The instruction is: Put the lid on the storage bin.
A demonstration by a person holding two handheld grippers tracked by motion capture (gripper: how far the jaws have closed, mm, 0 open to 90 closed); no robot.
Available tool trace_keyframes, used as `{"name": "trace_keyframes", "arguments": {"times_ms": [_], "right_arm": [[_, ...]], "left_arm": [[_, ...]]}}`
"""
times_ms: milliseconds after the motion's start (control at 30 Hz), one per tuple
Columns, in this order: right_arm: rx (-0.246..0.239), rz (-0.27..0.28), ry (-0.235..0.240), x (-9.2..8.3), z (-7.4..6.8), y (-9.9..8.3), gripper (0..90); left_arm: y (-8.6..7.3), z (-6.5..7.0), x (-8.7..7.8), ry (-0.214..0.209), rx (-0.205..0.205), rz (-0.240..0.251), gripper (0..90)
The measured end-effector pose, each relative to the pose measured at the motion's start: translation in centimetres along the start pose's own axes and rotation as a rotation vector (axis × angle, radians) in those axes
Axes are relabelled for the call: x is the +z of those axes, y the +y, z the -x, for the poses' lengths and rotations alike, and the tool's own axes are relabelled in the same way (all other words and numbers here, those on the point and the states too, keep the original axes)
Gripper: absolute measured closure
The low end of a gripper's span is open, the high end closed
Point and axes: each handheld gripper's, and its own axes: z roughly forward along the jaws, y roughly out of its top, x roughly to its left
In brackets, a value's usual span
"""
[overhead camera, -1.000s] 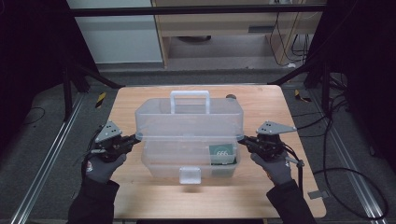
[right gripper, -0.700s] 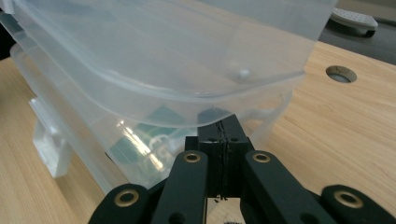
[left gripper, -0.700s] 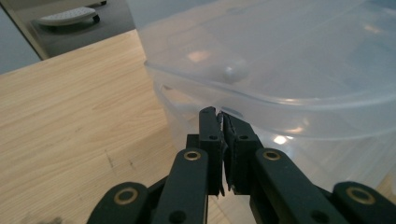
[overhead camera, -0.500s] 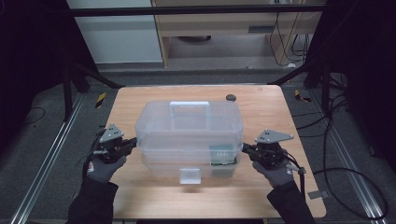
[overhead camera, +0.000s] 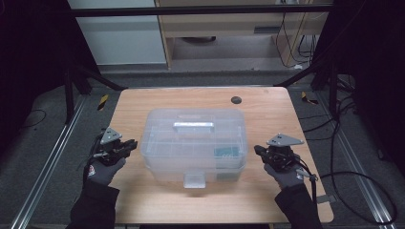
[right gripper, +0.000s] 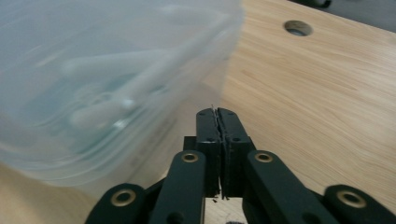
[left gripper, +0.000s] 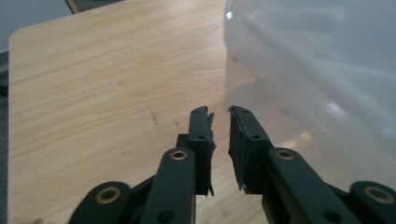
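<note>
Clear plastic box was seen resting mid-tabletop, lid on, handle folded flat, latch toward the near edge. Left gripper was held just beside the box's left wall, not touching; its jaws had just been opening, a narrow gap was seen in the left gripper view, nothing between them. Right gripper was held near the box's right wall, apart from it; jaws pressed together, nothing pinched. A round hole was noted by the tabletop's far edge.
</note>
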Motion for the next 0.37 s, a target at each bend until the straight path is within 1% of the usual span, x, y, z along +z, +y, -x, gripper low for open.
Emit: {"name": "trace_keyframes", "arguments": {"times_ms": [33, 100, 133, 167, 200, 233, 267, 333, 367], "right_arm": [[0.009, 0.004, -0.034, 0.0, 0.4, -0.2, 82.7], [0.027, -0.012, -0.06, 0.1, 0.9, -0.6, 77.9], [0.042, -0.008, -0.086, 0.2, 1.4, -1.0, 73.7], [0.054, -0.011, -0.093, 0.3, 1.7, -1.1, 71.9], [0.069, -0.014, -0.105, 0.4, 2.2, -1.4, 67.4], [0.07, -0.01, -0.118, 0.4, 2.5, -1.6, 63.4], [0.082, -0.009, -0.135, 0.5, 2.9, -1.9, 60.2], [0.099, -0.013, -0.154, 0.5, 3.4, -2.2, 55.1], [0.109, -0.016, -0.162, 0.6, 3.8, -2.4, 52.2]], "left_arm": [[-0.2, -0.2, 0.2, 0.008, -0.008, -0.003, 74.6], [-0.6, -0.6, 0.6, 0.023, -0.021, -0.006, 70.2], [-0.7, -0.7, 0.6, 0.032, -0.022, -0.007, 67.0], [-0.9, -0.9, 0.8, 0.043, -0.03, -0.008, 65.2], [-1.0, -1.1, 0.9, 0.045, -0.037, -0.004, 61.3], [-1.2, -1.3, 1.0, 0.053, -0.046, -0.002, 58.5], [-1.3, -1.5, 1.1, 0.059, -0.055, -0.004, 54.8], [-1.5, -1.8, 1.3, 0.071, -0.062, -0.01, 50.6], [-1.6, -2.0, 1.3, 0.078, -0.058, -0.014, 48.2]]}}
